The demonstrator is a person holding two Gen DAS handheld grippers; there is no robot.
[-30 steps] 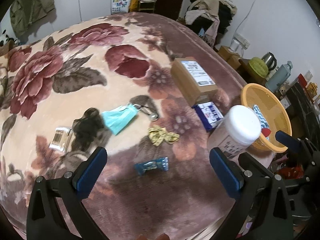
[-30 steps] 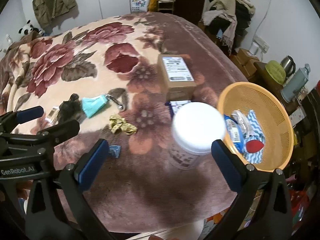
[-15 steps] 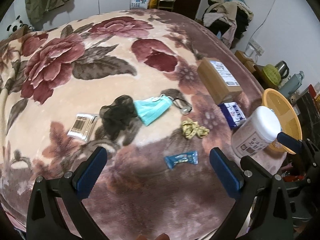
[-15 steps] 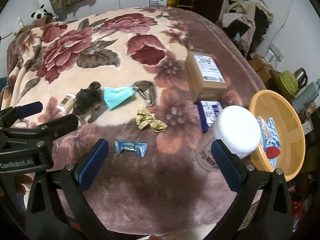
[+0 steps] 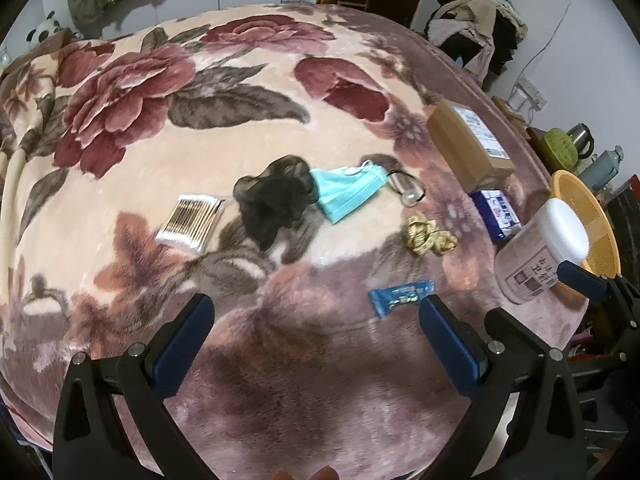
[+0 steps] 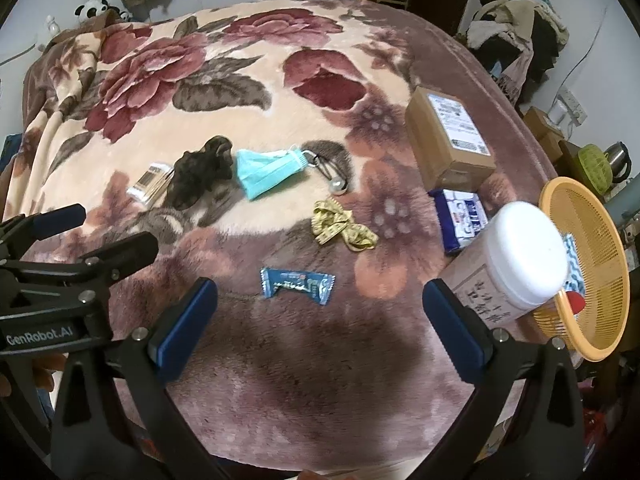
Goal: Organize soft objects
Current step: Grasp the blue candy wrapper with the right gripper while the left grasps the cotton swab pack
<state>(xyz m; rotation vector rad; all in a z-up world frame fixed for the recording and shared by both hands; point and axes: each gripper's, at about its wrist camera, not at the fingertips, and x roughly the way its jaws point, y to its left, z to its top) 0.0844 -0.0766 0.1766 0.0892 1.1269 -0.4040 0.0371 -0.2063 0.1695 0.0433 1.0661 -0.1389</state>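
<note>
The soft things lie scattered on a bed under a flowered blanket. Near the middle sits a dark mesh scrunchie, touching the teal face mask on its right. Right of the mask lies a black hair tie with a pale bead, and nearer, a crumpled yellow tape measure. A blue snack wrapper lies nearest of all, between the fingers of the right claw in its own view; in the left view it sits just beside the right-hand finger of the left claw. Both claws hang above the blanket with jaws wide apart, holding nothing.

Left of the scrunchie is a clear pack of cotton swabs. At the far right lies a cardboard box, with a blue tissue pack nearer, then a white-lidded jar touching an orange basket at the bed's edge.

The right view alone shows inside the basket: a blue-and-white zigzag cloth and something red. It also shows the left claw's body at its left edge. The left view catches only one blue fingertip of the right claw, in front of the jar.
</note>
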